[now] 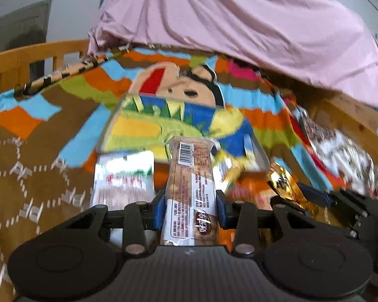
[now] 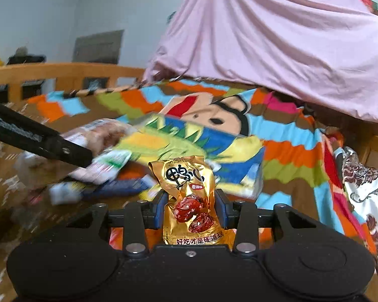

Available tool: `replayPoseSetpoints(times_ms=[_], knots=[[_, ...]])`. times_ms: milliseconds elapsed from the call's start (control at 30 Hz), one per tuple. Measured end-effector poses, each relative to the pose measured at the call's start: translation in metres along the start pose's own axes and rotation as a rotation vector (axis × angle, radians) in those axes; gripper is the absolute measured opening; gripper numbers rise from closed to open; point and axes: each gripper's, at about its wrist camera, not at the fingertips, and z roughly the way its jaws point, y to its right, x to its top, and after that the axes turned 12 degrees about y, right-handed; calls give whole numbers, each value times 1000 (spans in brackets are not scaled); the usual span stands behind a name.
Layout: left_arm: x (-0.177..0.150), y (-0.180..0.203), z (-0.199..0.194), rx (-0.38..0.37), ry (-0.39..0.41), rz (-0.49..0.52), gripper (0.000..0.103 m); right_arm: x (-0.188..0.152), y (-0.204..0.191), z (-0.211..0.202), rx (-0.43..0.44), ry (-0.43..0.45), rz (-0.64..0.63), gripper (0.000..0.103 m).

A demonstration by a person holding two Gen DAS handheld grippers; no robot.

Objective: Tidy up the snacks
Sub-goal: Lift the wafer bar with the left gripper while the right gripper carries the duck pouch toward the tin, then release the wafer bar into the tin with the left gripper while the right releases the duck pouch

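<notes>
My left gripper (image 1: 191, 207) is shut on a long clear-wrapped snack bar (image 1: 189, 186) with a barcode, held lengthwise above the bed. My right gripper (image 2: 191, 207) is shut on a gold foil snack packet (image 2: 189, 198) printed with red-brown pieces. In the left wrist view that gold packet (image 1: 286, 183) and the right gripper's body show at the lower right. In the right wrist view the left gripper's black arm (image 2: 37, 136) reaches in from the left, with the wrapped bar (image 2: 100, 132) in it. Below lie a white-and-red packet (image 1: 123, 178) and a large yellow-blue snack bag (image 1: 179, 123).
A bright patchwork cartoon blanket (image 1: 37, 115) covers the bed. A pink sheet (image 1: 239, 20) is heaped at the back. A wooden bed rail (image 1: 25, 55) runs along the far left edge. A patterned white cloth (image 2: 365, 191) lies on the right. More blurred packets (image 2: 70, 191) sit at lower left.
</notes>
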Motion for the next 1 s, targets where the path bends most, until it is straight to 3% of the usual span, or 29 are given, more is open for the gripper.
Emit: replayPoseSetpoints(times_ms=[233,300,400,533,867,1000], knots=[[36,-6,61,14,77,-23,44,24,38,66,-76,92,47,42],[42,-9,85,7,82,-44,44,26,51,74,-94,110,108,42],[48,-13,121,-7,85,-49,44,21,62,79,-116,130,74,42],[49,-16,163,-39,82,-66,44,15,78,91,-109,113,133,42],[33,-10,235,-156,-70,-17,44,5,87,109,-158,15,117,43],[24,-12,252,-168,-129,-32,44,6,82,133,-170,-42,56,43]])
